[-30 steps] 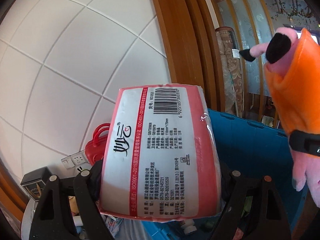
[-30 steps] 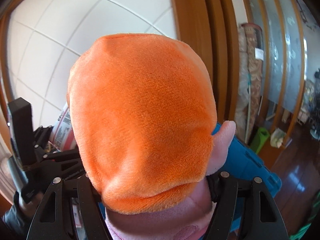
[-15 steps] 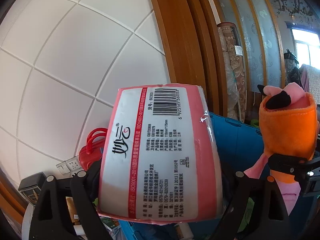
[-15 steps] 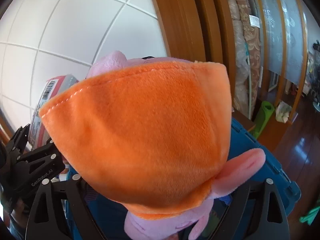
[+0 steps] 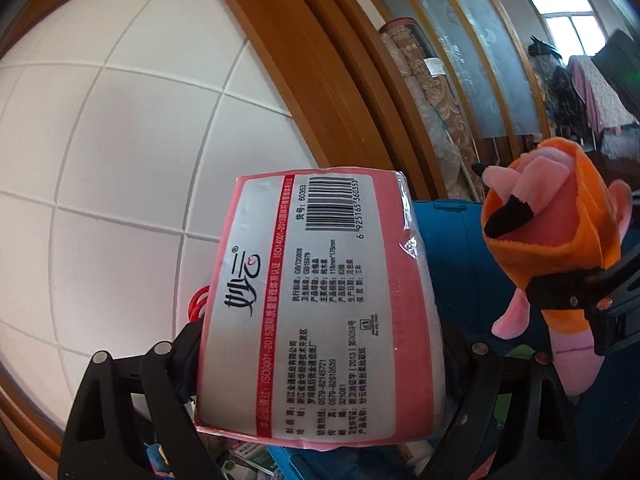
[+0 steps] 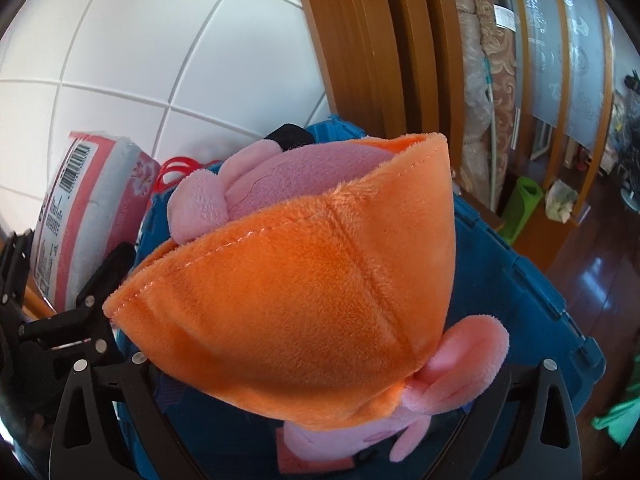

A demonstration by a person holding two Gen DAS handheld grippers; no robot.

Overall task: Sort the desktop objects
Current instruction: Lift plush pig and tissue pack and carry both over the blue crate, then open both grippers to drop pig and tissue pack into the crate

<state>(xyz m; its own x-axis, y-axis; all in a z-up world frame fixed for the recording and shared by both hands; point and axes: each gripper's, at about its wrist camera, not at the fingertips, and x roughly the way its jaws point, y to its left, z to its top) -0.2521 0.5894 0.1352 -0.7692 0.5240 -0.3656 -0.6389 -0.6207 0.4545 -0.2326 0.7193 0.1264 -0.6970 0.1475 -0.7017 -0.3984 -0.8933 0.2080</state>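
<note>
The left claw (image 5: 320, 364) grips a pink tissue pack (image 5: 316, 304) between wide jaws, while the right claw (image 6: 316, 376), its jaws just opened wide, has an orange-hooded plush (image 6: 304, 288) between them above a blue bin (image 6: 532, 292).

One tissue pack (image 5: 320, 304); one plush toy (image 6: 304, 300); one blue bin (image 6: 520, 304).

Bright daylight from window (image 5: 568, 20), blown out; glare on floor (image 6: 600, 276); heavy fisheye bending, dark corner vignette; mostly sharp.
</note>
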